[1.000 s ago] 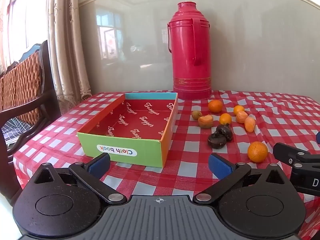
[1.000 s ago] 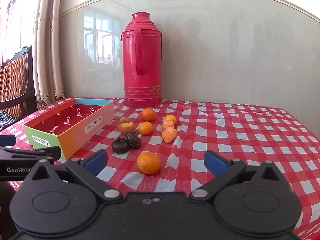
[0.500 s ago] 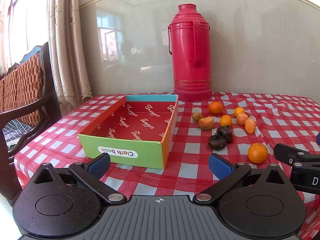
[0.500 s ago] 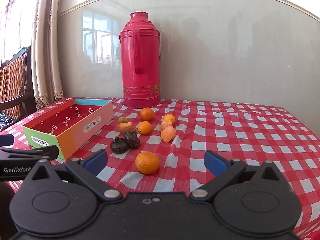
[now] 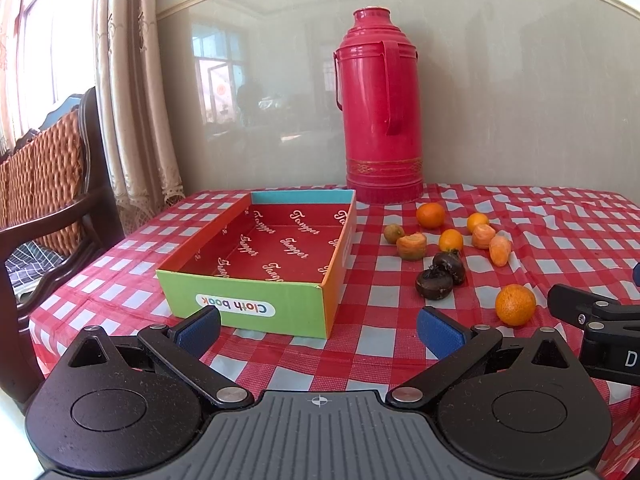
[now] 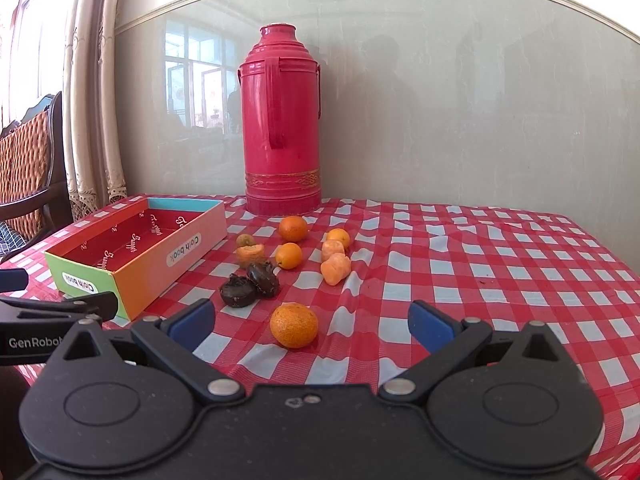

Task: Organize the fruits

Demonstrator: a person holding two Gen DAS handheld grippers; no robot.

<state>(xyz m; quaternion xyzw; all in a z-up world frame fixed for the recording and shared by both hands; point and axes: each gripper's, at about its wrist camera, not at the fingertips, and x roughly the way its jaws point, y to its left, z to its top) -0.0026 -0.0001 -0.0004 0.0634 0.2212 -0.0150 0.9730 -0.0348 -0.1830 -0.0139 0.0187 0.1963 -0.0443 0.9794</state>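
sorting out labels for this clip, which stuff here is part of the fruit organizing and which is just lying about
Part of the job:
- big orange
- small oranges
- peeled orange pieces
- two dark fruits
- open cloth book box
- left tongs and right tongs, both open

Just lying about:
- red thermos
- checked tablecloth
- wicker chair
- curtain

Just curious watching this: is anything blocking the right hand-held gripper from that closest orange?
Nothing visible does. The right hand-held gripper is open, and the closest orange sits on bare checked tablecloth just ahead of its fingertips.
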